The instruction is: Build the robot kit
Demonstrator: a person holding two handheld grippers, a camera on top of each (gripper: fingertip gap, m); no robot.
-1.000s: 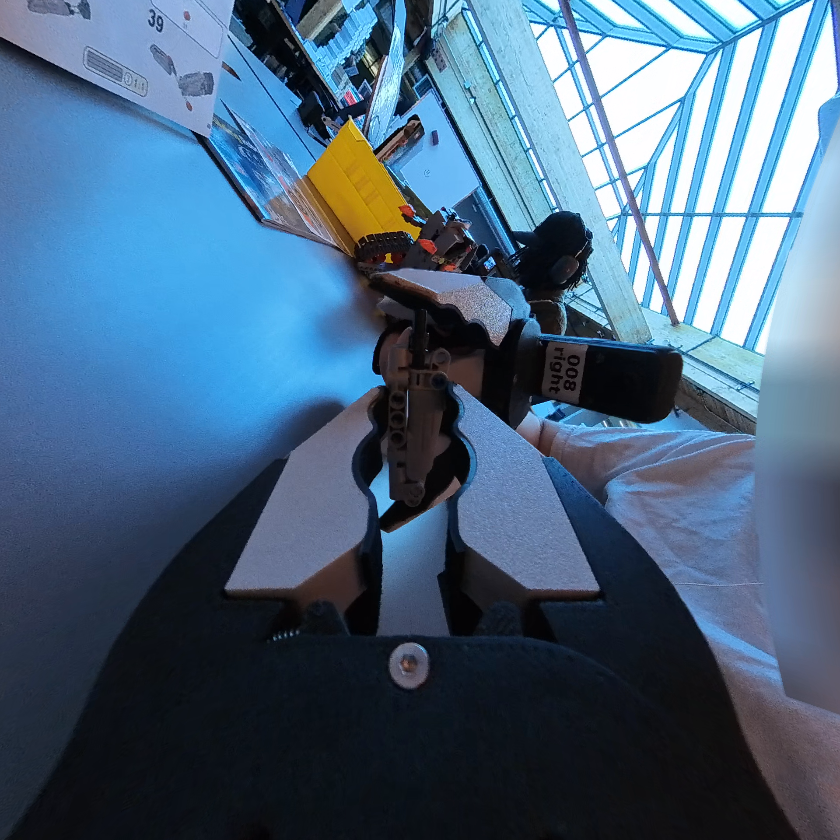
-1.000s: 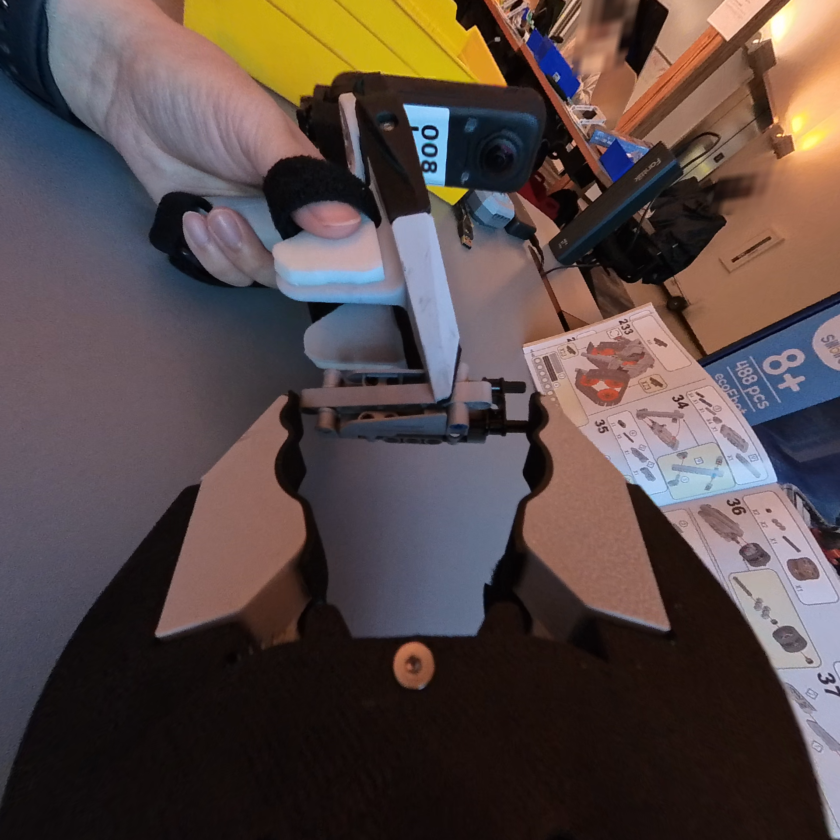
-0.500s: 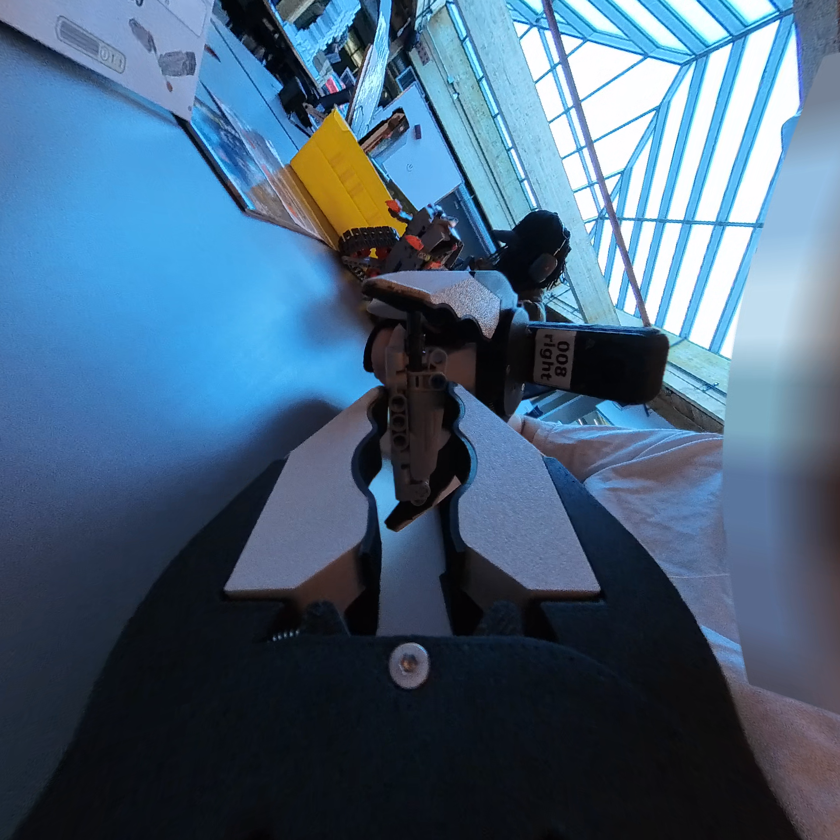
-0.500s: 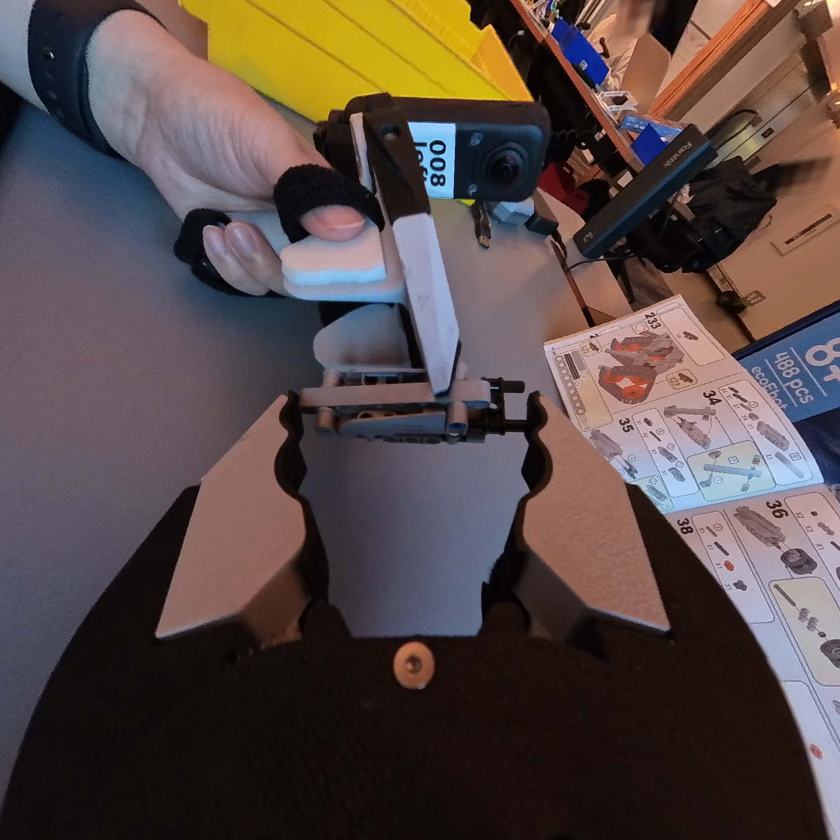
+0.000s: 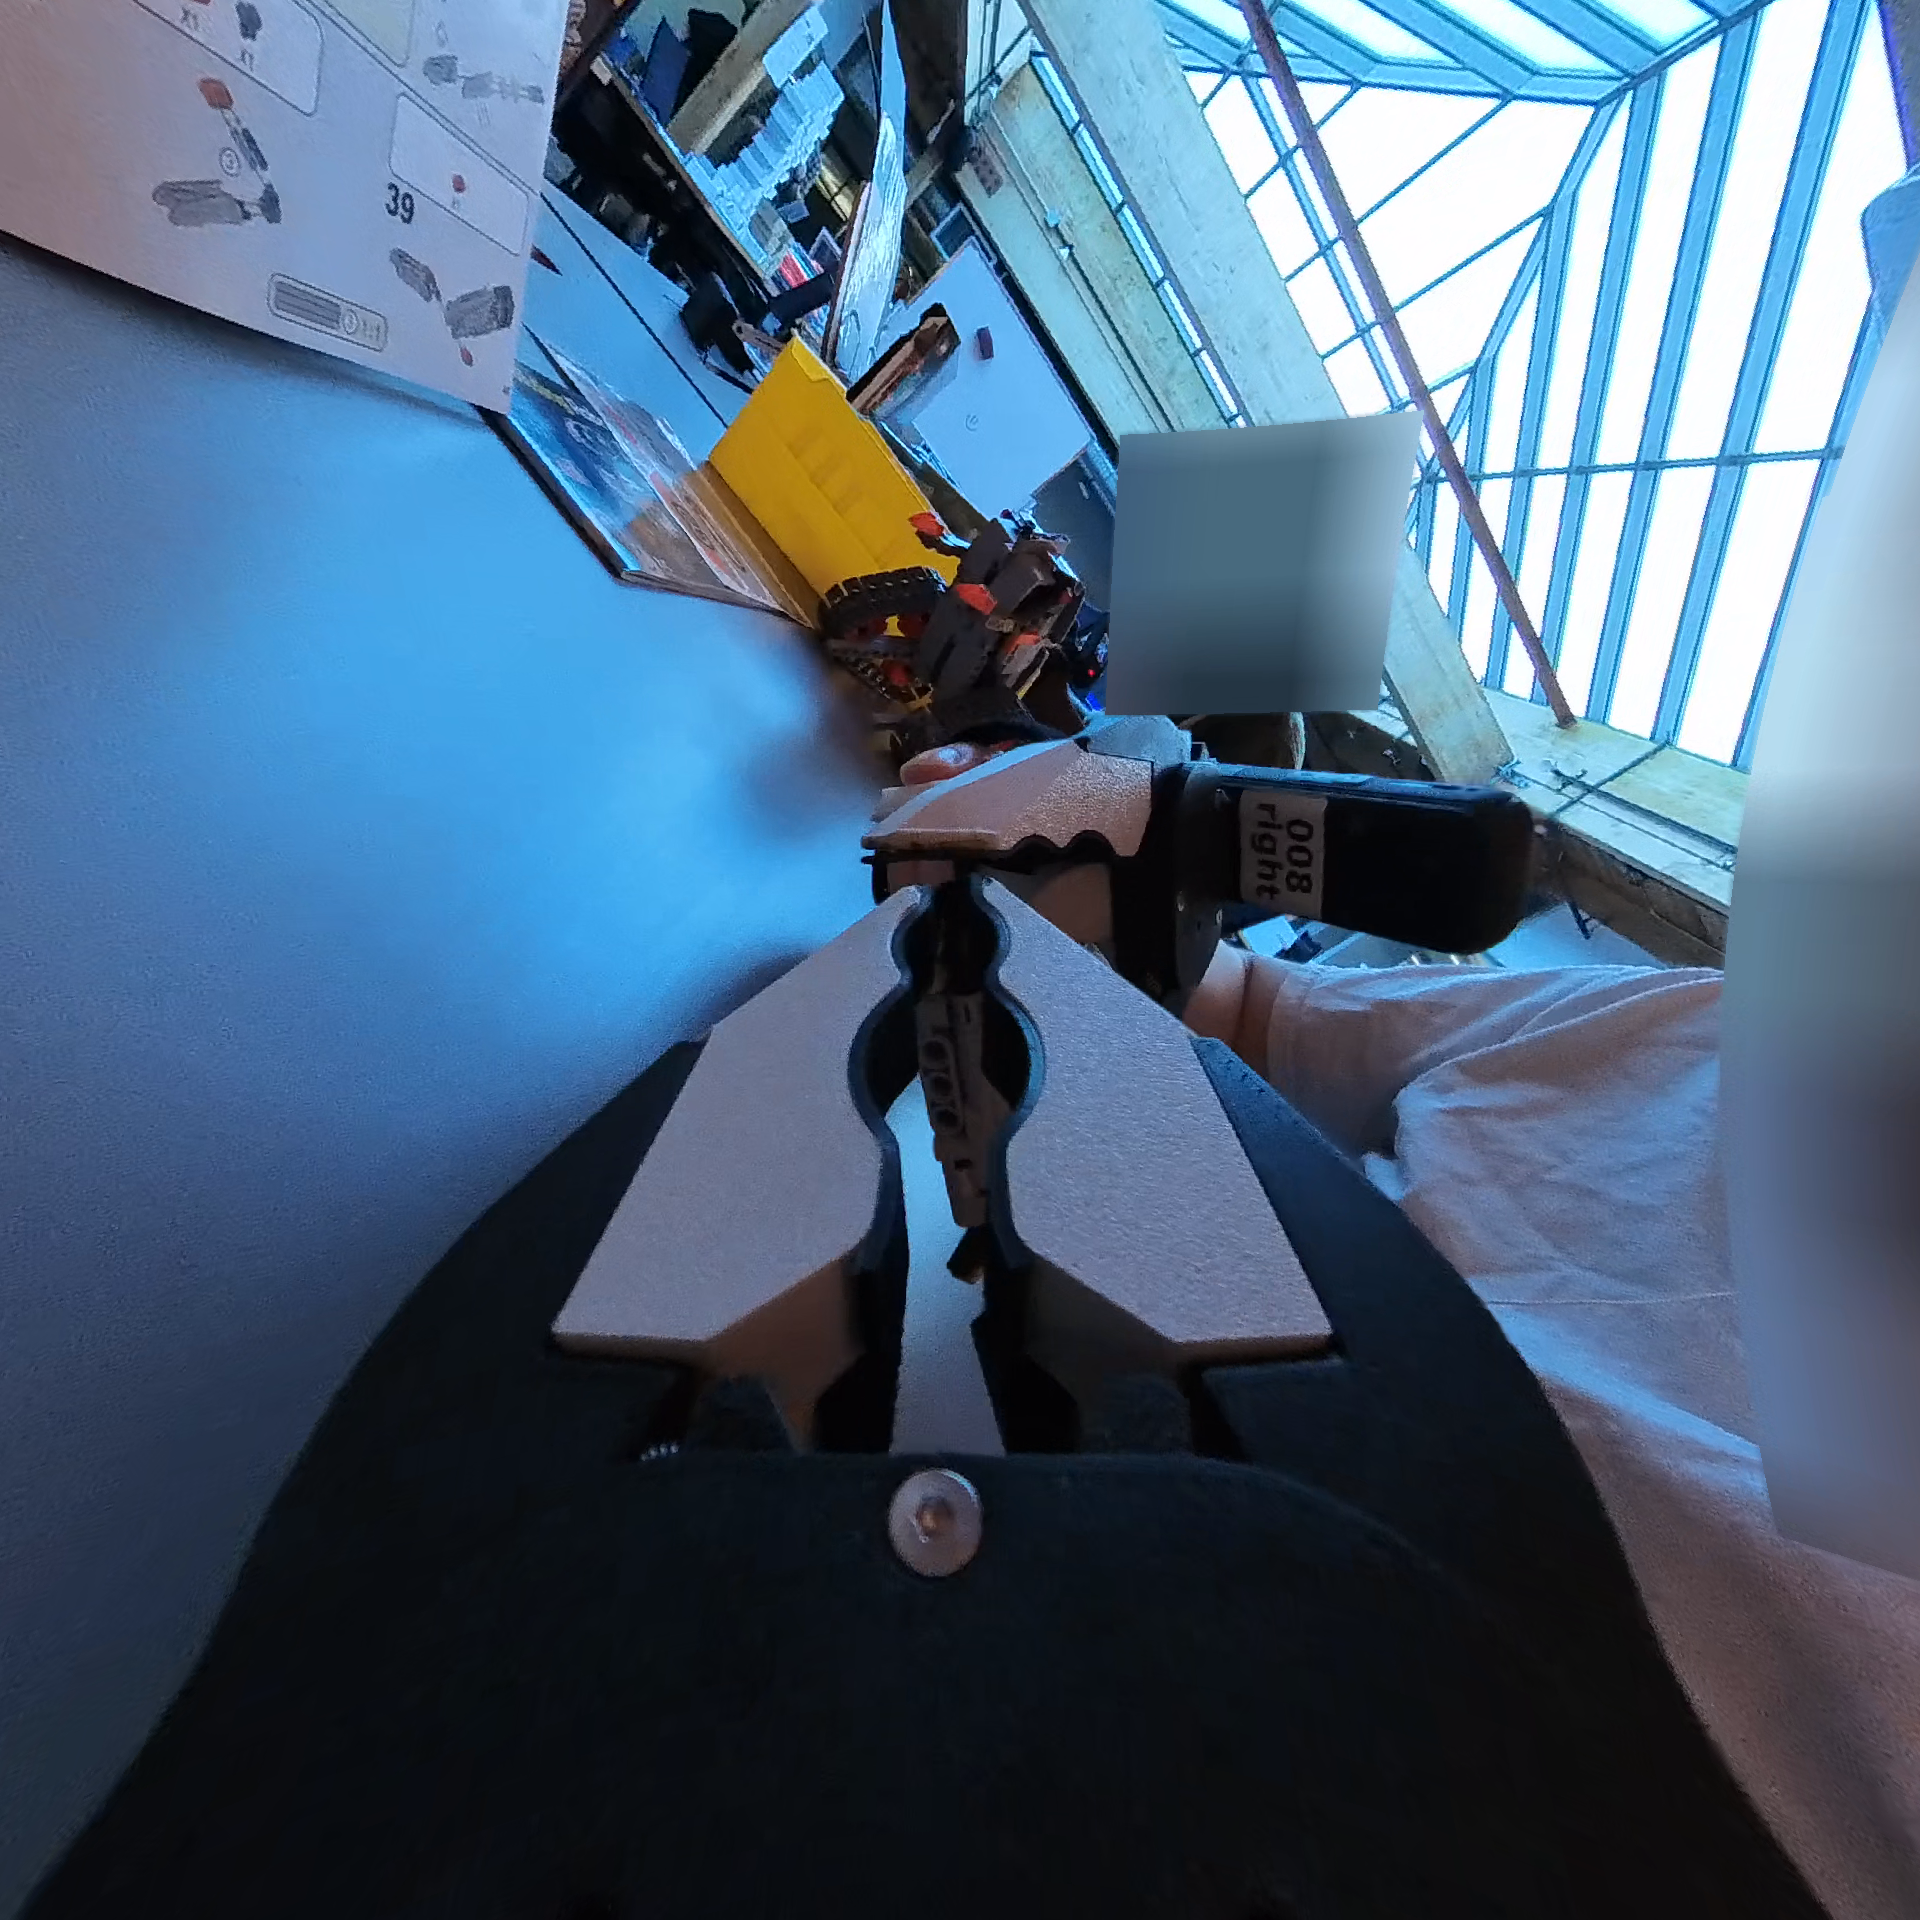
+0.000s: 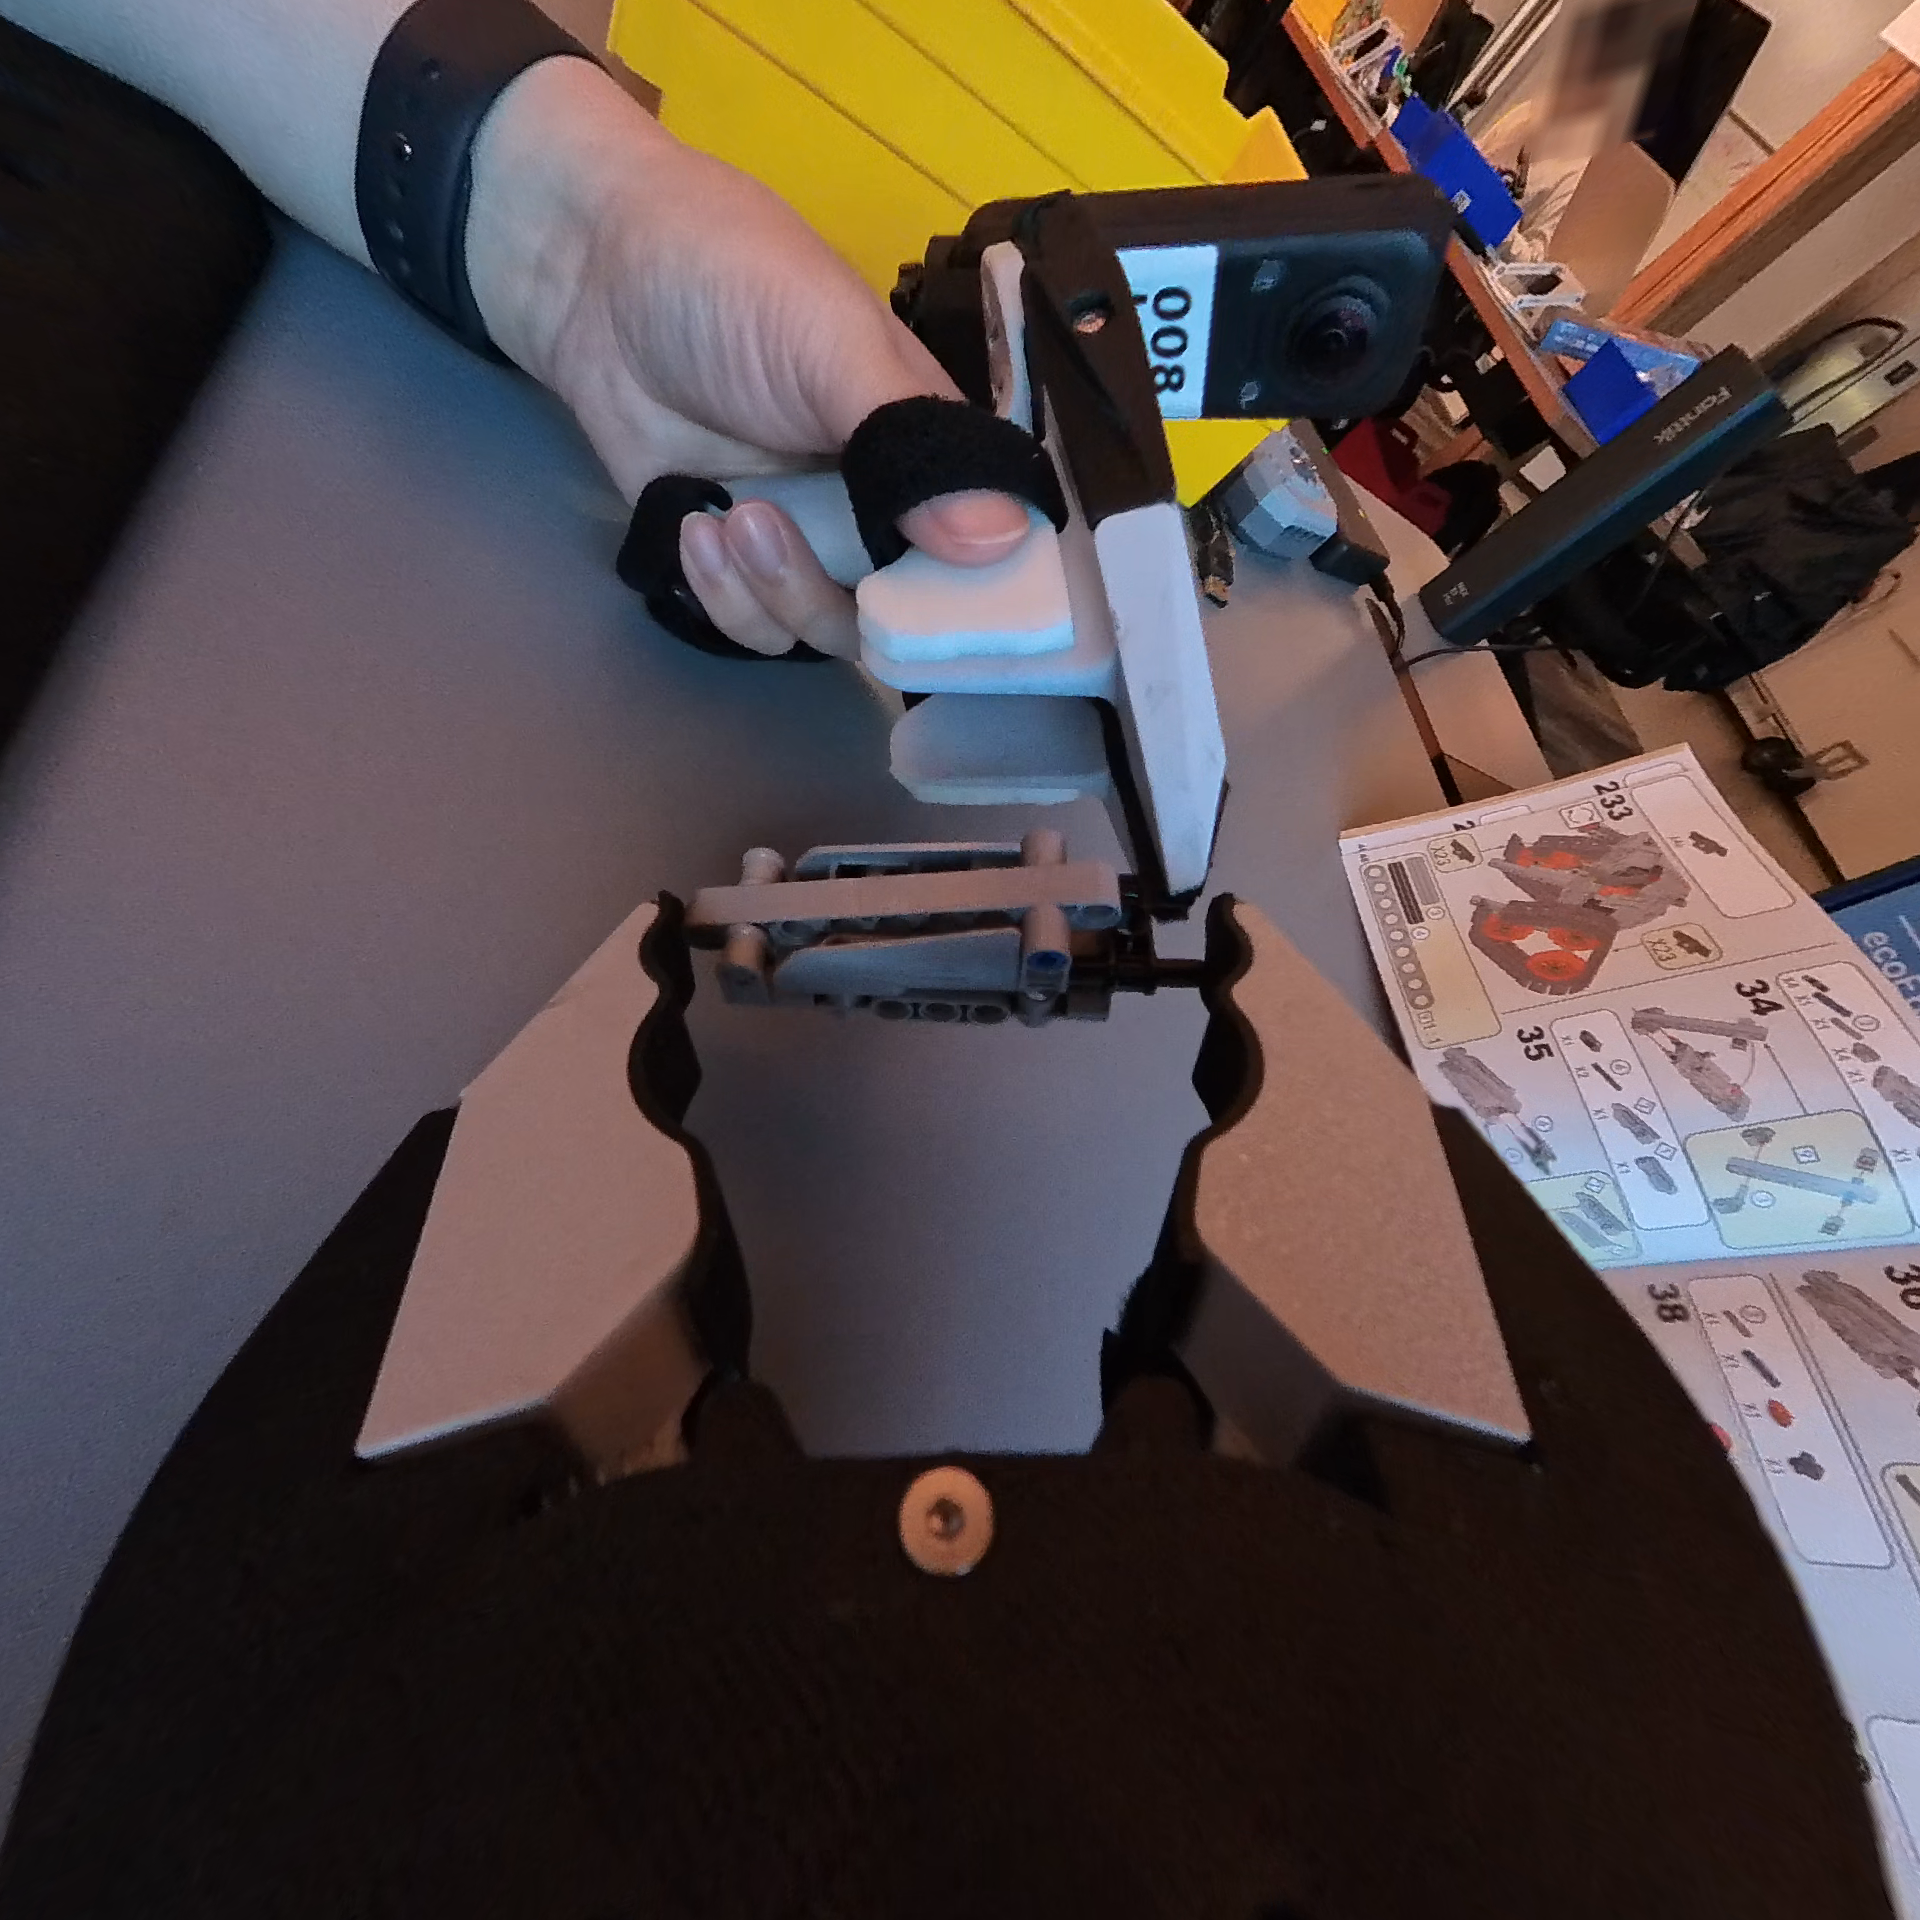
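A small grey beam assembly [image 6: 904, 935] with a black axle hangs above the grey table [image 6: 312, 831]. My right gripper [image 6: 940, 940] spans it lengthwise, one fingertip at each end, so it is shut on it with the jaws wide. My left gripper [image 5: 951, 909] is pinched shut on the same assembly [image 5: 951, 1081], seen edge-on between its fingers. In the right wrist view the left gripper [image 6: 1169, 862] comes down from above onto the axle end, held by a hand [image 6: 675, 312]. The right gripper [image 5: 997, 831] shows just beyond my left fingertips.
An open instruction booklet [image 6: 1662, 1039] lies to the right, also at the top left of the left wrist view [image 5: 312, 156]. A yellow bin [image 6: 935, 125] stands behind. A tracked brick model [image 5: 956, 623] sits by the bin [image 5: 821, 488]. A blue box [image 6: 1881, 935] lies at the far right.
The left gripper has shifted along the assembly to its axle end and closed tighter. The assembly now sits deeper between its fingers, edge-on. The right gripper's grip is unchanged.
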